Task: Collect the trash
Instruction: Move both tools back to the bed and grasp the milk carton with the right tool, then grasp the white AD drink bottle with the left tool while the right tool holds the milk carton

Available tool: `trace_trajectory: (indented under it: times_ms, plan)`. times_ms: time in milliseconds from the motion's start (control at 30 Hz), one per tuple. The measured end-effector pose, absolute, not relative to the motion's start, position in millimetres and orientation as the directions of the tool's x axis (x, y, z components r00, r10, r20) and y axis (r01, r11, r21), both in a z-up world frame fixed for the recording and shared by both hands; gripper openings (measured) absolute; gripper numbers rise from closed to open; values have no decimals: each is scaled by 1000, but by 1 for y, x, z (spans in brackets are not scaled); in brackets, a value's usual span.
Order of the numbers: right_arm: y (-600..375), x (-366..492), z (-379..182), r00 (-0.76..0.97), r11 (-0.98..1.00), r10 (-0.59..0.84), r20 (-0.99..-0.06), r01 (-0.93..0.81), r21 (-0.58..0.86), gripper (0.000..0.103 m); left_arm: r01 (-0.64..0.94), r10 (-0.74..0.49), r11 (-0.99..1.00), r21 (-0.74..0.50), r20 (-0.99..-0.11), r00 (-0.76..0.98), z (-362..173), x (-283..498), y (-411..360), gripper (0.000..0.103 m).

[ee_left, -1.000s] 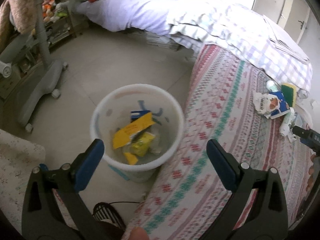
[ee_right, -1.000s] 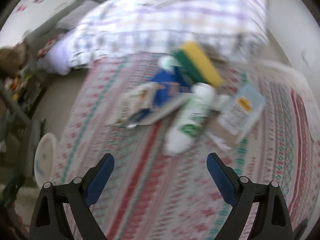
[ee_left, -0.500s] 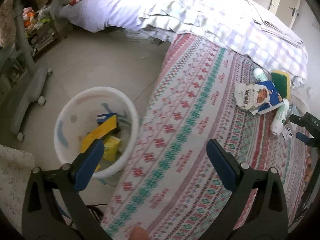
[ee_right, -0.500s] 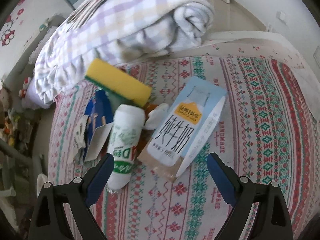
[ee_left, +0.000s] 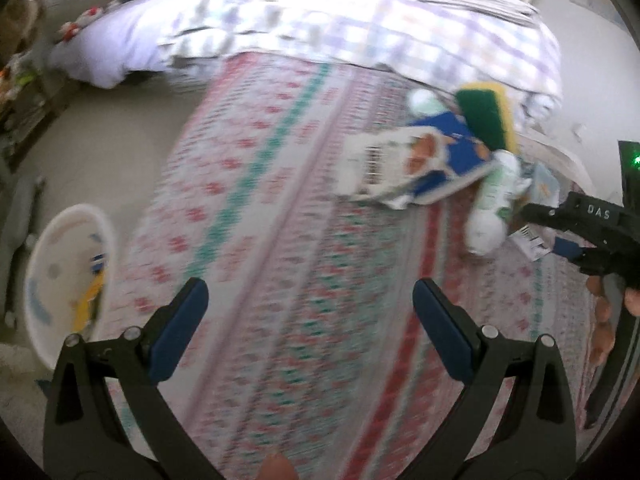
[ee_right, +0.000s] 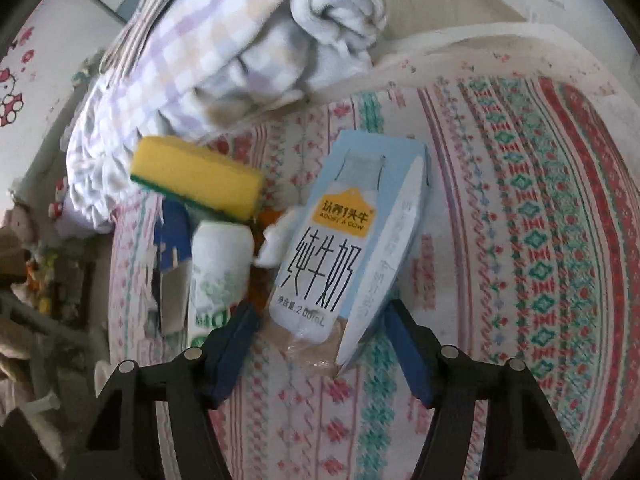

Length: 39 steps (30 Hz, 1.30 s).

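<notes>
Closing in since the earlier frame, the right gripper (ee_right: 320, 332) straddles the milk carton's (ee_right: 340, 240) lower end without clamping. Leftward, the white bin (ee_left: 60, 276) sits beside the bed; left gripper (ee_left: 308, 320) gapes empty.

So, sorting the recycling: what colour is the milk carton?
Pale blue carton with a yellow label and black characters; clearest in the right wrist view.
</notes>
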State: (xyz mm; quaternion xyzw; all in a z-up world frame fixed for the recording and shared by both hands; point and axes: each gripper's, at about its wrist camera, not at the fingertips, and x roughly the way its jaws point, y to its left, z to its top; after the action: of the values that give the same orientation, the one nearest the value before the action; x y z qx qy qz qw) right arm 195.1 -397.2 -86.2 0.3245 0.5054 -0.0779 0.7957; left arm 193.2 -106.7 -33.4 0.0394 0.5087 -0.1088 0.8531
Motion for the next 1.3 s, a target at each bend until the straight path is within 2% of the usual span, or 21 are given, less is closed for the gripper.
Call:
trace_trajectory:
  times_ms: [300,600,667,767,967,1167,1200,1267,1300]
  plan:
    - [-416,156,-71,456,809,187,-870,431,400,64,349,-308,922,-165,-860,407,-50,202,-182,100]
    - [-428,132,-61,442,838,158,-883,412,356,64,416,-434,873,-253,-791,430,-62,211,-215,72]
    - [-428,130,-60,438,847,152,-886,403,345,64,432,-460,860,-272,-779,426,-64,213,-220,59]
    - [-426,129,-60,434,855,148,-889,395,335,64,442,-470,853,-276,-775,423,-67,214,-224,48]
    - [-422,124,-57,436,865,138,-889,384,323,64,440,-460,859,-263,-775,434,-58,206,-224,47]
    - [-413,115,-38,483,851,179,-857,361,381,63,428,-497,845,-319,-764,411,-47,194,-208,44]
    - [-411,114,-36,488,852,180,-854,356,383,61,432,-496,845,-316,-765,410,-44,190,-206,42]
    - [-406,111,-29,498,854,190,-846,341,393,37,437,-499,842,-316,-764,409,-41,184,-200,40]
    - [-403,109,-27,503,851,207,-839,331,408,35,439,-501,841,-318,-763,407,-38,180,-197,40]
